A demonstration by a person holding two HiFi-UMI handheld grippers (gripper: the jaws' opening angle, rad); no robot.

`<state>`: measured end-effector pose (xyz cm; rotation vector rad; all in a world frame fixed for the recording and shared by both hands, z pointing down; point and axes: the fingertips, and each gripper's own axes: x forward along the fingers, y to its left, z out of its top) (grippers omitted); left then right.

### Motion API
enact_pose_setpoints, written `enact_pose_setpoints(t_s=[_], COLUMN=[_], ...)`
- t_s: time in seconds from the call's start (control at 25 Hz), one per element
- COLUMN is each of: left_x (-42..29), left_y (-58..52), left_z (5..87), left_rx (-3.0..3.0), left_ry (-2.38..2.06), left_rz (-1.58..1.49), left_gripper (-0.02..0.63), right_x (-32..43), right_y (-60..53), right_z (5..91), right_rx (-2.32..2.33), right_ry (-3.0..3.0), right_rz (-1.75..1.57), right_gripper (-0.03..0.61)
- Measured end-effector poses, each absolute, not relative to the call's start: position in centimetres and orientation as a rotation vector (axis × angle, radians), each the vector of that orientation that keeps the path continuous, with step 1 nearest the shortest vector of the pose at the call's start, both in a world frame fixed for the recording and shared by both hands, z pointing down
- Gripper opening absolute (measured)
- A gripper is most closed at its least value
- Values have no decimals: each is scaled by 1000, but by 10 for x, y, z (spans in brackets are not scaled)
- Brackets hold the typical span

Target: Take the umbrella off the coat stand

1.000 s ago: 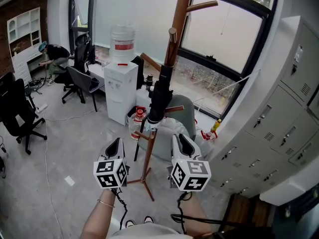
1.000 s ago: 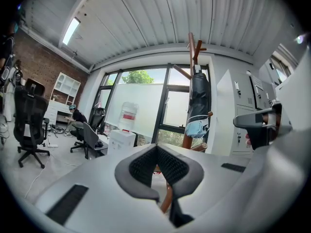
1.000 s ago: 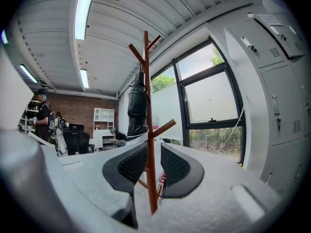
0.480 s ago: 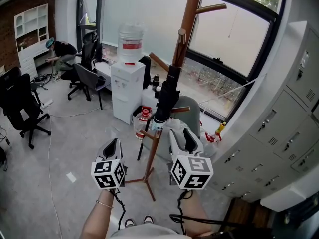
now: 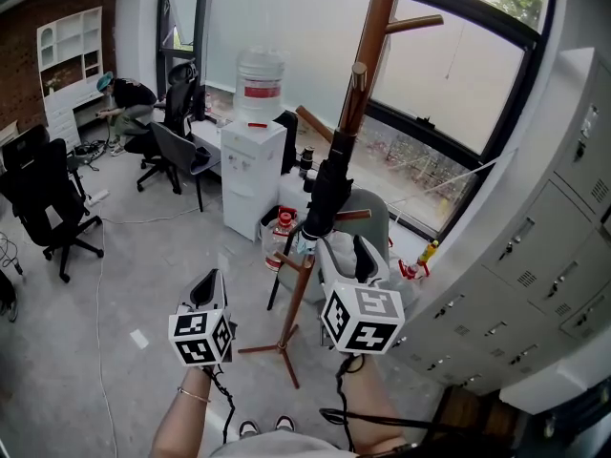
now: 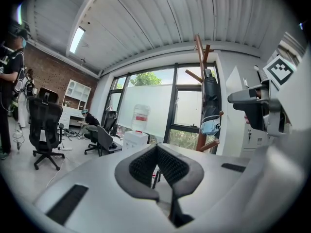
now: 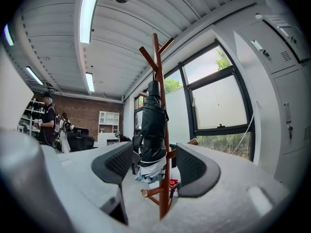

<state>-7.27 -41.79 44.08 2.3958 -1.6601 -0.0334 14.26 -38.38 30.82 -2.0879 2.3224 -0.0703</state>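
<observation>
Short of the coat stand [image 5: 368, 46], the right gripper [image 5: 346, 256] hangs, jaws just opening wide, empty; approach step; next, reach the umbrella [image 5: 325, 194] and clamp.

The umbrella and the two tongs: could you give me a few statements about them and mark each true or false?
1. The umbrella hangs folded on the coat stand. True.
2. The right tongs are clamped on the umbrella. False: their jaws have just been opening and stand apart, not pressing on it.
3. The left tongs are shut and empty. True.
4. In the head view, the water dispenser stands to the right of the coat stand. False: it stands to the left.
</observation>
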Motion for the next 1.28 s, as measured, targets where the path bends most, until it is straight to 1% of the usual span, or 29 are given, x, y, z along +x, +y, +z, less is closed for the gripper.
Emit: enact_pose_setpoints(t_s=[0.48,0.88,1.28], left_x=[-98,-115,-116], left_y=[-421,-419,-424], left_z=[446,456,466], left_rx=[2335,2270,2242], left_ry=[-1711,-1743,-1756], left_rz=[-40,-60,-40], left_gripper=[5,5,5], right_x=[135,131,134], right_y=[-419,-444,-464], right_z=[309,309,318], right_rx=[-2105,-2140,-2141], right_ry=[2365,2384,2420], right_rz=[-78,-67,-111], right_gripper=[276,276,276])
